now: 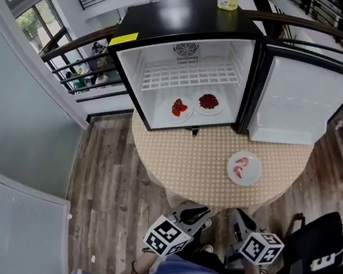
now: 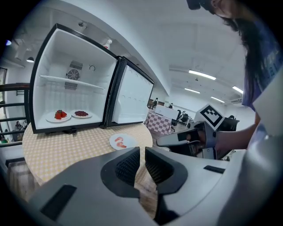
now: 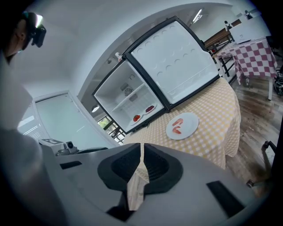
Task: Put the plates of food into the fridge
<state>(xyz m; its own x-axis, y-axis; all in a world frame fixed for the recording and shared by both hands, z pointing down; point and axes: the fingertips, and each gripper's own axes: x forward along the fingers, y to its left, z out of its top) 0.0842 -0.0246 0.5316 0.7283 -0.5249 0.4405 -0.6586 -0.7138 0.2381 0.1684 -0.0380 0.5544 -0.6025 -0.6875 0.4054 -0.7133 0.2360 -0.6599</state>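
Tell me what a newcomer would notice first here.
The open black fridge on the round checked table draws the eye first, a plate of bright red food and a plate of darker red food side by side on its floor. A third plate, with pink pieces, lies on the table before the open door. The left gripper and right gripper are shut and empty, short of the table.

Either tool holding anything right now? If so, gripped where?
Nothing is held. The left tool and right tool both have their jaws closed with nothing between them. The plate lies on the table, clear of both.
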